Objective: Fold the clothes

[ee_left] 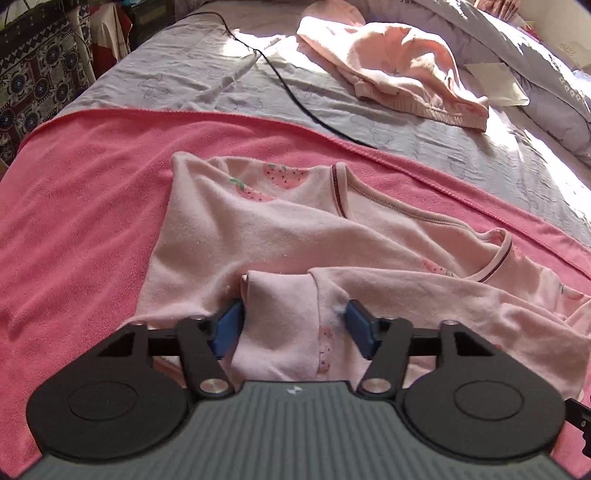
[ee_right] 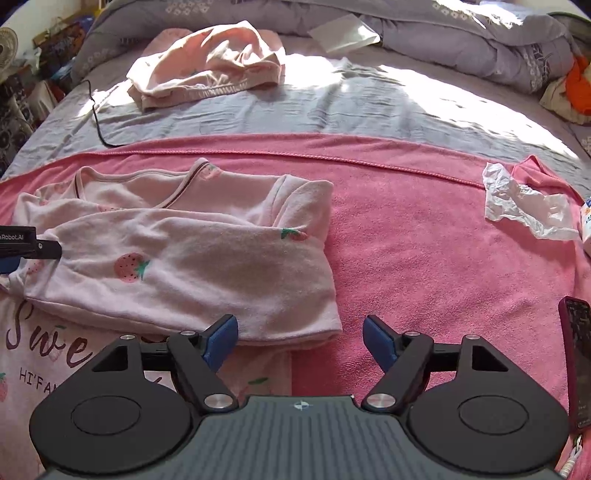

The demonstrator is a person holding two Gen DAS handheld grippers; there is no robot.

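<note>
A pale pink strawberry-print shirt point(ee_left: 258, 229) lies on a pink towel point(ee_left: 74, 221) spread over the bed. My left gripper point(ee_left: 295, 325) is shut on the shirt's sleeve cuff point(ee_left: 280, 314); the bunched cloth fills the gap between the blue pads. In the right wrist view the same shirt point(ee_right: 207, 266) lies left of centre, its sleeve folded across the body and printed lettering point(ee_right: 37, 350) showing at lower left. My right gripper point(ee_right: 300, 339) stands open just above the sleeve's near edge, nothing between its fingers. The left gripper's tip point(ee_right: 22, 243) shows at the left edge.
A second pink garment point(ee_right: 207, 62) lies crumpled on the grey sheet beyond the towel, beside a black cable point(ee_right: 96, 114). A crumpled white wrapper point(ee_right: 524, 206) sits on the towel's right part, a phone point(ee_right: 576, 362) at the right edge. A grey quilt point(ee_right: 480, 29) lines the far side.
</note>
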